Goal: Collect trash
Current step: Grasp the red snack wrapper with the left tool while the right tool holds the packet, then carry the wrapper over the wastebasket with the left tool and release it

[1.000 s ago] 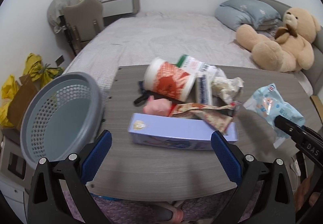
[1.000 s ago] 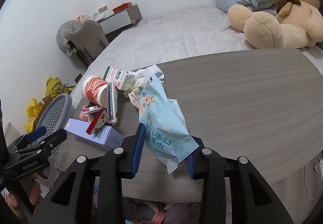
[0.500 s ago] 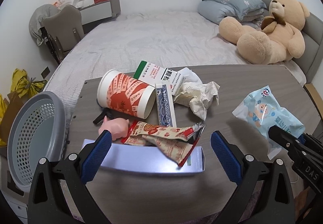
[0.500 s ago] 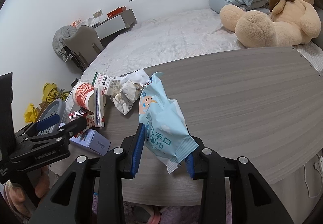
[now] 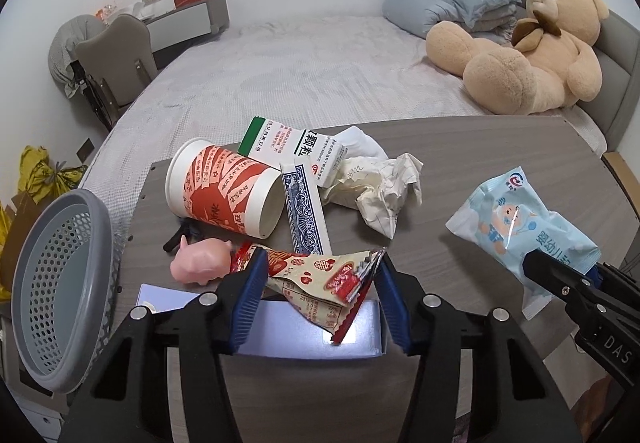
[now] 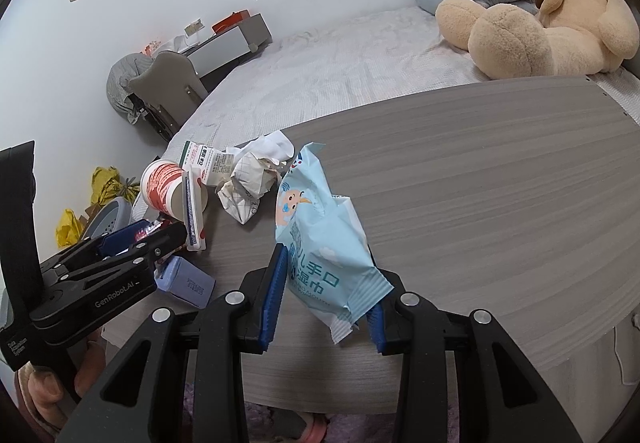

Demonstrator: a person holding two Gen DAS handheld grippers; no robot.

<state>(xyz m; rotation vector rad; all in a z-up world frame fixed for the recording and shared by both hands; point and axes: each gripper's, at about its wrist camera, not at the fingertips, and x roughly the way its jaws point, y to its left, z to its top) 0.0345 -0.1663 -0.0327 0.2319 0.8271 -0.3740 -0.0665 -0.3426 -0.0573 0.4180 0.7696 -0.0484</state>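
Grey wood-grain table (image 5: 480,171): tipped paper cup (image 5: 224,189), card deck (image 5: 304,215), medicine box (image 5: 288,147), crumpled paper (image 5: 384,191), pink pig toy (image 5: 200,261), lavender box (image 5: 280,335).

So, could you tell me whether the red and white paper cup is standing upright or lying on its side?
Tipped over: the paper cup lies on its side on the table, rim and base both showing, leaning against the blue patterned box.
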